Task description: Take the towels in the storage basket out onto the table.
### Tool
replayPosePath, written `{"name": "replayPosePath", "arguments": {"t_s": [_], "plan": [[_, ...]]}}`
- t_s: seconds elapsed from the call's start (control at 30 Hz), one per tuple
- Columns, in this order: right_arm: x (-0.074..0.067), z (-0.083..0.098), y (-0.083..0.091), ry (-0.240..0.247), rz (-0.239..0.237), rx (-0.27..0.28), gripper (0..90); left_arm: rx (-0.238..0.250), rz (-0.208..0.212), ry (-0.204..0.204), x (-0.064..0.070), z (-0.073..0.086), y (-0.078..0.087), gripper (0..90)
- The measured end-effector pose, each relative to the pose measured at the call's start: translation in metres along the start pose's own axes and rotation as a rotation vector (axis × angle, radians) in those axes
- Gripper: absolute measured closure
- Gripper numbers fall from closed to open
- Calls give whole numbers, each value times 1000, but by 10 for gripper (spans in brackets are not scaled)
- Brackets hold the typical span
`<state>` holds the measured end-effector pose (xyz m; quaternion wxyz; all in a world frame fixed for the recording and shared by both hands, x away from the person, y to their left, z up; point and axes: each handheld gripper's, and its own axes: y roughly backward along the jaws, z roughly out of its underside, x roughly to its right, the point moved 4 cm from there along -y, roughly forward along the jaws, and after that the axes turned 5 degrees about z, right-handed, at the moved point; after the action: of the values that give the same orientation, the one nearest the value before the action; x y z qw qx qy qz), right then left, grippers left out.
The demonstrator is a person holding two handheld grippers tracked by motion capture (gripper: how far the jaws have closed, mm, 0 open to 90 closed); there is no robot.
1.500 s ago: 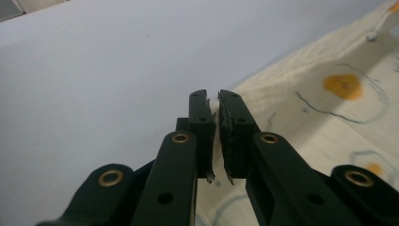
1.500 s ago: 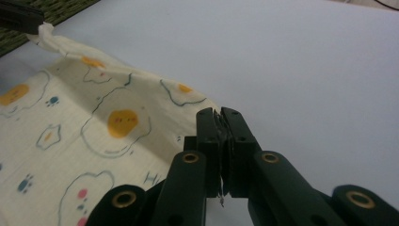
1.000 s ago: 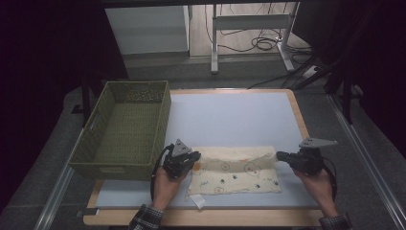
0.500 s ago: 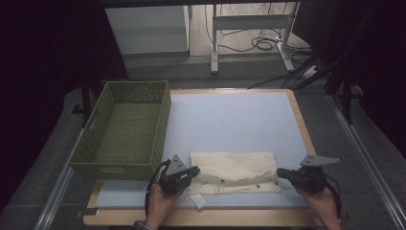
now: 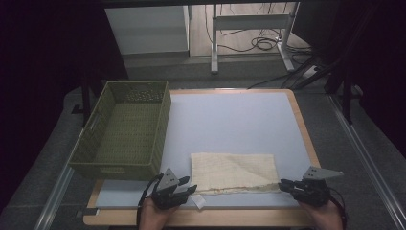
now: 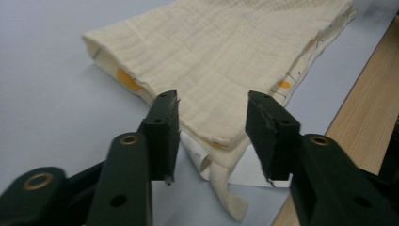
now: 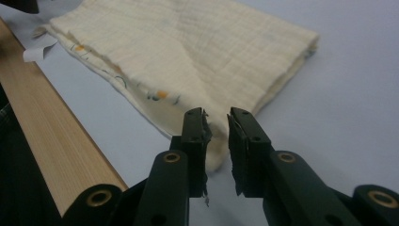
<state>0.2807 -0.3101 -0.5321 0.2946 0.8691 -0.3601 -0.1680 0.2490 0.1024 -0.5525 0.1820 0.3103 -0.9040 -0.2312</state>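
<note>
A cream cloth lies folded in half on the pale blue mat, plain side up, with its printed side peeking out along the near edge. My left gripper sits at the cloth's near left corner. In the left gripper view its jaws have just been opening; the cloth corner lies between them, untouched by the pads. My right gripper is at the near right corner. Its jaws have just been opening to a narrow gap, with the cloth corner lying loose at the tips.
An empty green woven basket stands at the left of the table. The wooden table edge runs just below both hands. A white label sticks out from the cloth's near left corner. Desk legs and cables sit beyond the far edge.
Both hands drew the cloth's far edge toward the near edge, folding it in half so the plain side shows. Both grippers, shut on the cloth before, have let go.
</note>
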Motion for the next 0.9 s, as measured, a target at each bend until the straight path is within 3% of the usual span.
{"name": "replayPosePath", "arguments": {"t_s": [0.13, 0.23, 0.4, 0.5, 0.6, 0.67, 0.77, 0.9], "plan": [[8, -5, 9, -6, 26, 22, 744, 9, -8, 17, -6, -8, 0, 507], [13, -10, 7, -18, 32, 30, 743, 1, 11, 10, -5, -14, -7, 542], [2, -12, -5, -4, -15, 20, 741, -55, 72, -25, 7, -11, -23, 599], [-4, -11, -11, 9, -27, 7, 724, -93, 60, -31, 6, -4, -29, 608], [-5, -8, -13, 9, -31, 0, 709, -96, 60, -27, 5, 1, -29, 625], [-3, -6, -14, 1, -27, -6, 707, -113, 38, -44, 5, 4, -30, 687], [-1, -4, -15, -13, -25, -2, 707, -114, 31, -60, 6, 3, -30, 854], [-1, -5, -13, -12, -21, 2, 706, -75, 39, -57, 7, -5, -20, 870]]}}
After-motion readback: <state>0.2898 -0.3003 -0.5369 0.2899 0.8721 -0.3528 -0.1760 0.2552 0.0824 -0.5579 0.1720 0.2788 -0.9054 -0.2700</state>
